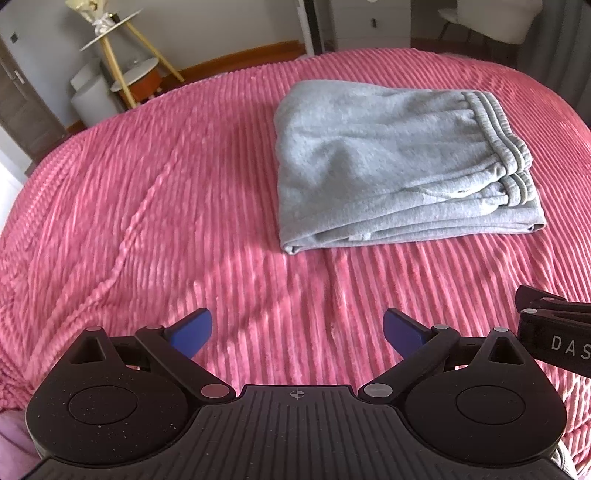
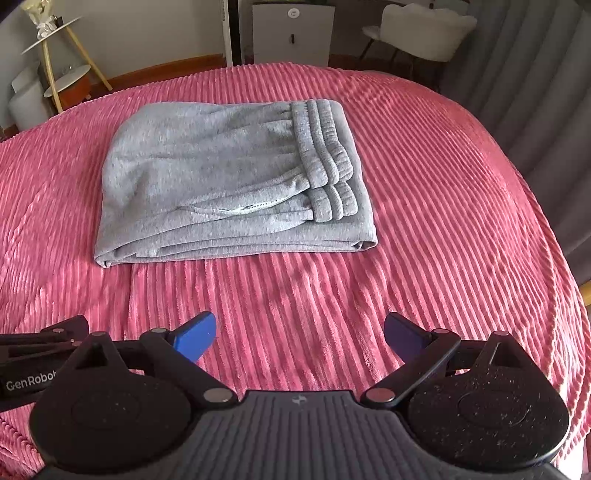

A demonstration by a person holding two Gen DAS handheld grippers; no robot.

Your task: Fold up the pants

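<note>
Grey sweatpants lie folded into a compact rectangle on a pink ribbed bedspread, ribbed waistband on the right side of the stack. They also show in the right wrist view. My left gripper is open and empty, held above the bedspread well in front of the pants. My right gripper is open and empty too, in front of the pants' near edge. Each gripper's body shows at the edge of the other's view.
The bedspread covers a bed. Beyond its far edge stand a tiered side table with wooden legs, a white cabinet, a white chair and a grey curtain at the right.
</note>
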